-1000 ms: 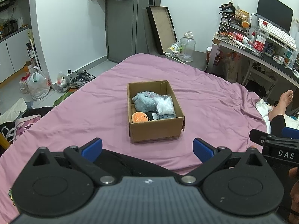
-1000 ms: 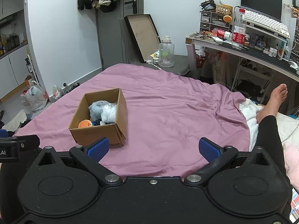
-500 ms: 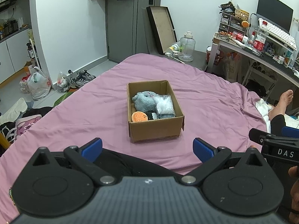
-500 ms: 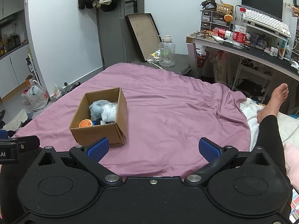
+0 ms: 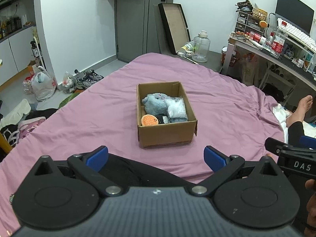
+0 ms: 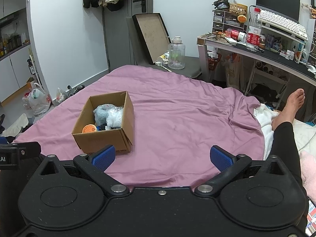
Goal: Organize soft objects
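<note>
Cardboard box [image 5: 165, 116] sat upright on the pink bedsheet [image 5: 98, 122], flaps open, straight ahead of the left gripper [image 5: 156, 157] and centred between its jaws; ahead and left of the right gripper [image 6: 162, 158]. Contents: grey plush toy [image 5: 155, 103] at the far side, white fluffy bundle [image 5: 176, 108] beside it on the right, orange round plush [image 5: 149, 120] in the near left corner, small dark item [image 5: 163, 119] between; the items touched one another. Both sets of jaws were spread wide, released, nothing between them. Sheet around the box lay bare on all sides, with wide room to its right. A person's leg and bare foot [image 6: 290, 110] lay at the right bed edge. Counter [image 6: 276, 53] stood beyond, cluttered.
</note>
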A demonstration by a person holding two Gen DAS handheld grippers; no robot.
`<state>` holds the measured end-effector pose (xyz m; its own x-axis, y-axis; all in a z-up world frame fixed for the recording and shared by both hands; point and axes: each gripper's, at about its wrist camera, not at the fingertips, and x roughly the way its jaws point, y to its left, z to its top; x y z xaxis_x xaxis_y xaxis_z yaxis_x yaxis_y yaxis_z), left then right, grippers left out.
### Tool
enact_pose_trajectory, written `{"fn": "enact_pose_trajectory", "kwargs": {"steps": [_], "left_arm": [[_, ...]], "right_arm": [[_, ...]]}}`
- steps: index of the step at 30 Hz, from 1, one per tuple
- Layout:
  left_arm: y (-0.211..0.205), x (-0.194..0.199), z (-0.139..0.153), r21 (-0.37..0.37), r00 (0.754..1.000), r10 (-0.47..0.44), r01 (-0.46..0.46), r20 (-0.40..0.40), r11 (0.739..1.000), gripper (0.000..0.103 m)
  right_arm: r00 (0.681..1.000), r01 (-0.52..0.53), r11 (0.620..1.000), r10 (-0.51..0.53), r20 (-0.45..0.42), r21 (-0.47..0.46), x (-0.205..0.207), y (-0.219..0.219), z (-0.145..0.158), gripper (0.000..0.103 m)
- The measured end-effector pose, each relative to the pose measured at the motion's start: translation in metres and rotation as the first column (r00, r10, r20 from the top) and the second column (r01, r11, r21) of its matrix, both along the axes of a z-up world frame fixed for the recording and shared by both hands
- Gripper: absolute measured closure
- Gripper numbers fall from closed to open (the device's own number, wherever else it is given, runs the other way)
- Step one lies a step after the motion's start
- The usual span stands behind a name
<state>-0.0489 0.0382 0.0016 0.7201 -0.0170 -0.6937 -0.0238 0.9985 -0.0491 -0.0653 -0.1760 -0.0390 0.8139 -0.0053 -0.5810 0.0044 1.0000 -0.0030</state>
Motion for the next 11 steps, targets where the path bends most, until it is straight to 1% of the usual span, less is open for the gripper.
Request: {"fn": "enact_pose_trajectory", "kwargs": {"steps": [8,11], "left_arm": [[-0.0078,-0.0018,-0.0007,0.019,1.000,-0.015,0.014,0.020,1.000,0.001],[-0.0087,-0.0004,-0.0014,0.012,1.000,-0.019,0.019,0.019,1.000,0.001]], "right_arm": [[1.000,0.007,1.000,-0.007,-0.006,-0.001,0.0019,-0.0028,-0.0028,0.000],[1.000,0.009,1.000,-0.009,-0.010,0.000,0.0026,-0.0034,-0.0034,0.000]]}}
